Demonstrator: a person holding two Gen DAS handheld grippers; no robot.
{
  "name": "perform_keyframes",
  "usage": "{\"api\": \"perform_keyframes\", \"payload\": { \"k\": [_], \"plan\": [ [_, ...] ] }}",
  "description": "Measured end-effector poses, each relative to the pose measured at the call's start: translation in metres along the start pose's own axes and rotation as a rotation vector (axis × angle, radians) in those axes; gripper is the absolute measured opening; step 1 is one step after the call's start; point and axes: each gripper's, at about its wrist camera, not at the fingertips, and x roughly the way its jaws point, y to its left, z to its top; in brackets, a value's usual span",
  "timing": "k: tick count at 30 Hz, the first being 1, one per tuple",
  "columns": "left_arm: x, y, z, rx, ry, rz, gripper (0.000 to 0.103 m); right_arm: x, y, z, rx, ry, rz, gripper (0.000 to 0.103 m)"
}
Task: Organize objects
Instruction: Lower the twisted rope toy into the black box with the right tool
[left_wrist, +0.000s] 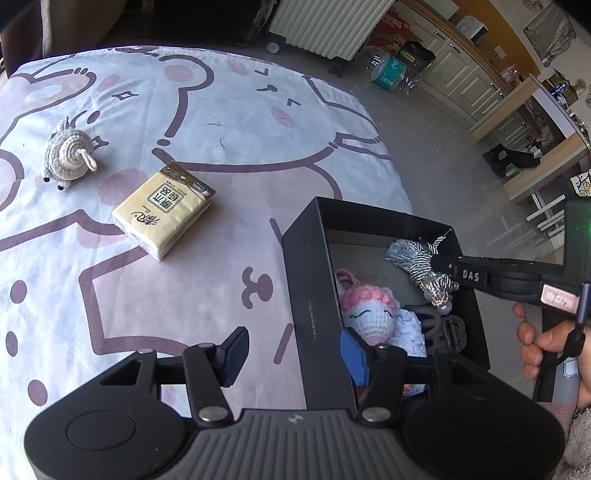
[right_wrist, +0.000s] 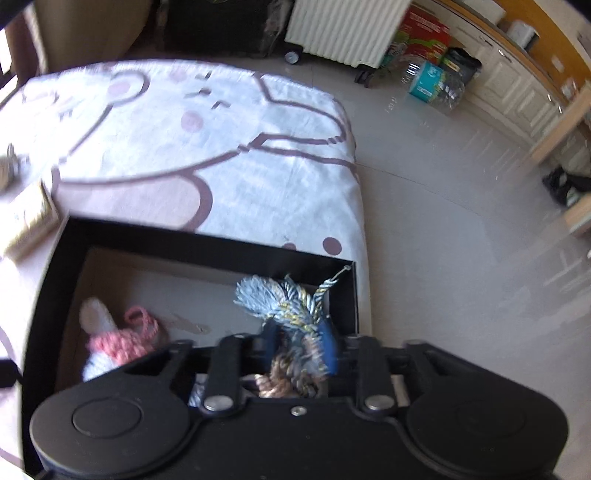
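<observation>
Right claw (right_wrist: 301, 341) clamps one tassel (right_wrist: 291, 306) | left claw (left_wrist: 295, 354) straddles box wall (left_wrist: 314, 295) | one tissue pack (left_wrist: 164, 208)

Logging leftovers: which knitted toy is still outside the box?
The grey-and-cream crocheted toy, lying on the sheet beyond the tissue pack. The pink-and-white doll already sits inside the black box.

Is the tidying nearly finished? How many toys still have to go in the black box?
About halfway. Done: the pink-and-white crocheted doll already lies inside the black cardboard box. In hand: the right tool is shut on a blue-and-silver tasselled yarn charm, held over the box. Left: the grey-and-cream knitted animal and yellow tissue pack still sit on the cartoon-print sheet. The left tool straddles the box wall.
</observation>
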Motion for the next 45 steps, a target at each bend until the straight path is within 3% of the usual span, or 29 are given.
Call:
{"api": "perform_keyframes", "payload": {
  "k": [2, 7, 8, 9, 11, 18, 22, 26, 30, 39, 45],
  "plan": [
    [0.000, 0.000, 0.000, -0.001, 0.001, -0.002, 0.056, -0.005, -0.010, 0.001, 0.070, -0.017, 0.036, 0.001],
    [-0.001, 0.001, 0.001, -0.002, -0.002, -0.007, 0.056, -0.014, -0.017, 0.001, 0.148, -0.034, 0.077, 0.002],
    [-0.001, 0.000, 0.000, -0.002, -0.003, -0.006, 0.056, -0.014, -0.016, 0.002, 0.143, -0.035, 0.067, 0.006],
    [-0.001, 0.000, 0.000, -0.001, -0.002, -0.006, 0.056, -0.014, -0.013, 0.002, 0.132, -0.031, 0.061, 0.023],
    [-0.001, 0.000, 0.000, 0.000, 0.001, -0.008, 0.056, -0.012, -0.005, 0.003, 0.076, -0.026, 0.023, 0.041],
    [-0.002, -0.002, 0.001, 0.017, -0.005, -0.003, 0.056, 0.011, 0.031, -0.002, -0.165, 0.033, -0.080, 0.051],
    [-0.002, -0.001, 0.000, 0.020, -0.004, -0.003, 0.056, 0.019, 0.035, -0.008, -0.236, 0.037, -0.124, 0.043],
    [-0.003, -0.001, 0.001, 0.019, -0.005, -0.005, 0.056, 0.010, 0.018, -0.007, -0.155, 0.013, -0.046, 0.038],
    [-0.004, 0.000, 0.001, 0.017, -0.010, -0.007, 0.056, -0.002, -0.007, -0.008, -0.048, -0.033, 0.090, 0.036],
    [-0.004, 0.000, 0.001, 0.016, -0.004, -0.012, 0.056, -0.003, -0.027, -0.011, -0.024, -0.072, 0.295, 0.036],
    [-0.003, 0.001, 0.001, 0.013, -0.004, -0.009, 0.056, 0.009, -0.023, -0.011, -0.039, -0.041, 0.302, 0.037]
  ]
}}
